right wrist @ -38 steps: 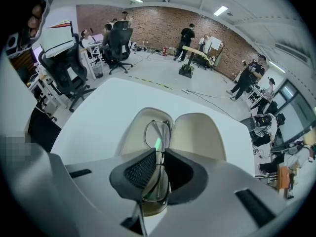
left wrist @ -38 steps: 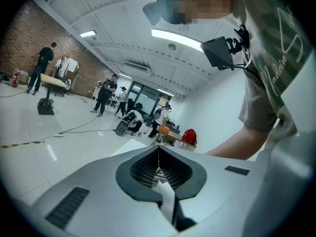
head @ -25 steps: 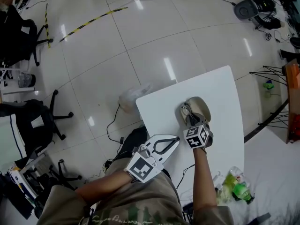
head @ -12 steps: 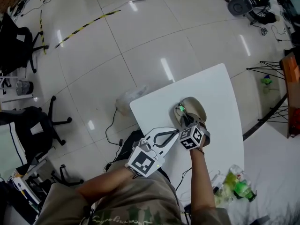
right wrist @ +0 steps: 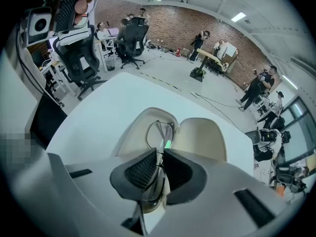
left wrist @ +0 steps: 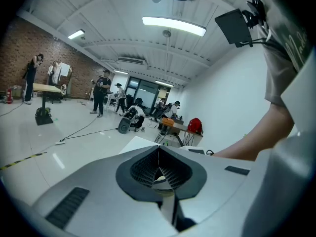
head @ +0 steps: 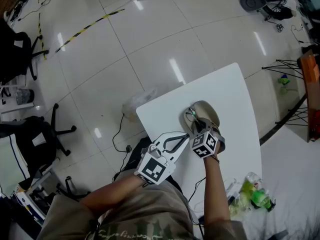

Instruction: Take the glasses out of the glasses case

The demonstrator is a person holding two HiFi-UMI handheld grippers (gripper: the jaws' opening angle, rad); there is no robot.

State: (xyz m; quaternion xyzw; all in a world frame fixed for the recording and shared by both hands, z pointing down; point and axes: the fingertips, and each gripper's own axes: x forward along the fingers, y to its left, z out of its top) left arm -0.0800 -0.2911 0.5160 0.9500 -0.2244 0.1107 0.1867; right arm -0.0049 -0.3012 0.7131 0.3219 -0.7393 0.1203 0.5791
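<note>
The head view looks steeply down on the tabletop [head: 225,94]. The right gripper view sits close above the glasses case [right wrist: 197,137], which the head view shares. The left gripper view looks low across the tabletop toward the open floor [left wrist: 49,132].

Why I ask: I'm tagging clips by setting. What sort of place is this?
Probably a large open lab or workshop hall: a brick wall, office chairs, cables trailing across the glossy tiled floor, and several people standing about in the background.
</note>
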